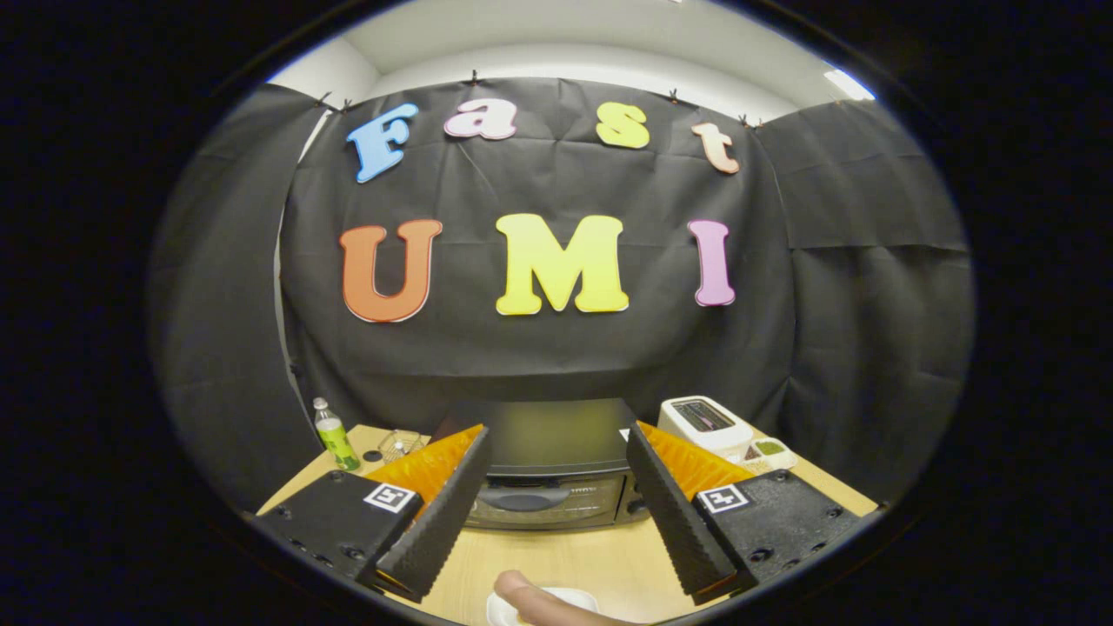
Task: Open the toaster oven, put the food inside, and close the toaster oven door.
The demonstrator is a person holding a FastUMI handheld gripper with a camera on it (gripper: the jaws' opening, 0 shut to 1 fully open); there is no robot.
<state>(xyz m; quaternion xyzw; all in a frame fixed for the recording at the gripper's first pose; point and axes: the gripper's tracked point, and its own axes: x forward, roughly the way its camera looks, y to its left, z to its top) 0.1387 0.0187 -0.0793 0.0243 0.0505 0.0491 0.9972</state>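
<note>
Black and boxy, the toaster oven [548, 465] sits on the pale wooden table [600, 561], just ahead of the gripper [556, 513] and framed in the gap between its two fingers. Its long axis runs side to side across the table, and its glass door faces the camera. That door stands upright and closed, with a dark curved handle [522, 500] across its upper part and a strip of controls at its right end. The oven's top is flat with a dull sheen.

The gripper's jaws stand wide apart with nothing between them; the fingers [435, 522] are dark ribbed pads backed by orange plastic, each mounted on a black block carrying a small square marker. Neither pad touches the oven.

Below the fingers, near the table's front edge, a white plate [504, 609] lies flat with a person's fingertip [530, 598] resting on it; what the plate holds cannot be made out. Bare wood lies between plate and oven door.

Beyond the oven's left corner stand a green bottle [334, 439] and a small wire basket [398, 445]. To its right, a white slot toaster [704, 424] sits with a small white tray [769, 452] just beside it.
</note>
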